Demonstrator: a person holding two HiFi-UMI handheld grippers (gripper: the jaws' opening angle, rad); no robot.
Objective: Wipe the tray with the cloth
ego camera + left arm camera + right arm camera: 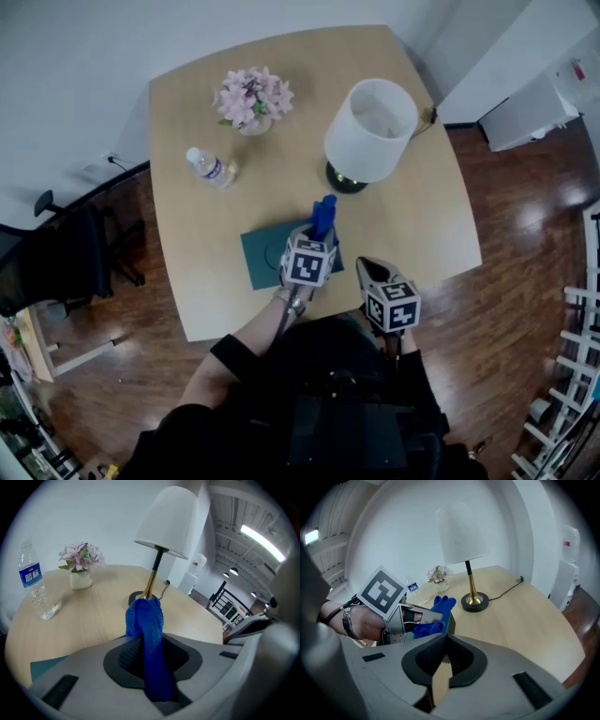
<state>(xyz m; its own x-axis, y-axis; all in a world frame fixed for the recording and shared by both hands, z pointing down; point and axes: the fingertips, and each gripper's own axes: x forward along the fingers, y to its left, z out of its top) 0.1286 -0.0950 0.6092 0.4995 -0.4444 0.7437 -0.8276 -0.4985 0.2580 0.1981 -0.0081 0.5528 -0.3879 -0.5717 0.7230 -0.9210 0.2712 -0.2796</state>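
1. Tray (262, 261) – teal, flat, lay on the near middle of the table (412, 216), just in front of the person. No dirt or wet could be made out on it.
2. Cloth (323, 216) – blue, bunched into a thick roll, stood up out of the left gripper (319, 236). Its jaws were clamped narrow on the cloth's middle, w/ a loose tuft past the tips.
3. That gripper hung over the tray's far right part, pointing down & away. In the right gripper view the cloth's lower fold sat by the tray's edge; whether it touched the tray – couldn't tell.
4. Right gripper (367, 269) was just right of the tray, near the table's front edge, apart from tray & cloth. Jaws drawn together at the tips, nothing between them.
5. Further out: lamp (368, 131) w/ white shade behind the tray to the right, water bottle (210, 168) lying far left, pink flowers (253, 98) in a small vase at the back. All well apart from the tray.
6. Step, as I judged it: cloth gripped & brought to the tray, the wipe itself about to start or barely begun.
7. Next move prob. called for lowering the cloth till the tuft pressed flat on the tray, then sweeping across toward the left edge, w/ the grip kept firm. A light tray on a smooth top might slide, so the right gripper could need to steady an edge.
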